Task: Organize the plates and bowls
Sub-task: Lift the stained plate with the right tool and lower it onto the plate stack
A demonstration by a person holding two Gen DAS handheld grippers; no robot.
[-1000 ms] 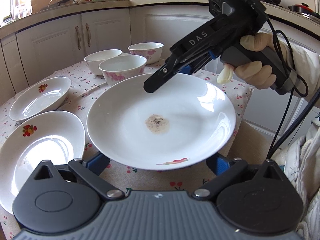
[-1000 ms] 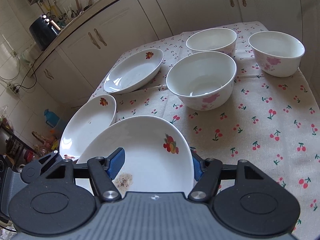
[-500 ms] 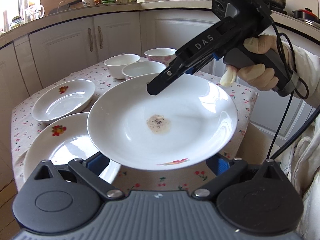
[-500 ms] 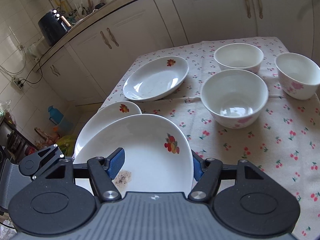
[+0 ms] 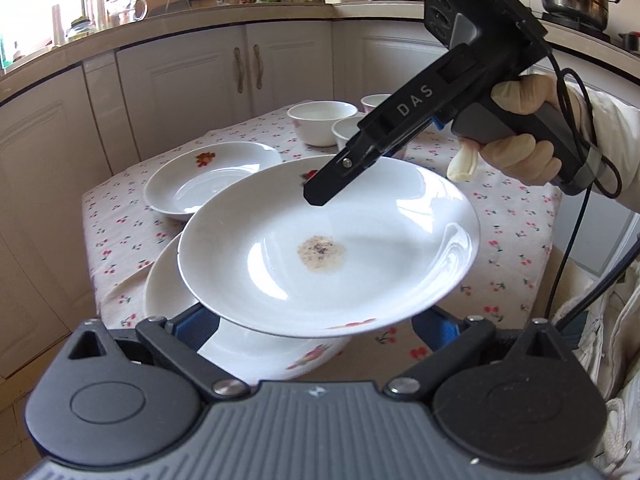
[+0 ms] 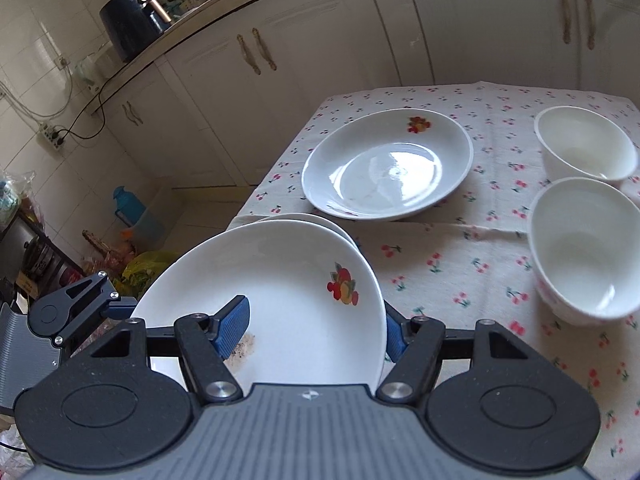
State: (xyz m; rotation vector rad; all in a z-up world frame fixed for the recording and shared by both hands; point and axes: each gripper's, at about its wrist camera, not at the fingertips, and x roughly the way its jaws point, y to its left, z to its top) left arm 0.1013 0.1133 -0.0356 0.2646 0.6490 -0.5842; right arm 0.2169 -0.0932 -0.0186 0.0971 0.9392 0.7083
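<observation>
Left wrist view first: we see a white ceramic plate with a brownish speckled stain at its middle (image 5: 328, 248) held up above the tabletop covered in a cherry-print cloth (image 5: 516, 240). Our left tool (image 5: 316, 320) has its blue pads at the near rim of this stained plate, one at either side beneath it; whether they press on it we cannot tell, as the rim hides them. Our right tool (image 5: 320, 192), black and marked DAS, reaches in from the far right and is clenched on the plate's far rim, a gloved hand (image 5: 520, 152) around its grip.

Under the raised plate, at the near left edge of the tabletop, lies a second white plate with a fruit print (image 5: 256, 352). Farther off to the left rests a third white plate with a fruit motif (image 5: 208, 184), and beyond it stand white ceramic bowls (image 5: 322, 122), near one another at the far end.

Right wrist view: the right tool (image 6: 316, 332) grasps the stained plate (image 6: 288, 300), one blue pad lying on its inner face, the other behind the rim. The second plate's rim (image 6: 316, 220) peeks out just beyond it. The third plate (image 6: 388, 168) sits farther off, with two bowls (image 6: 584, 248) to its right.
</observation>
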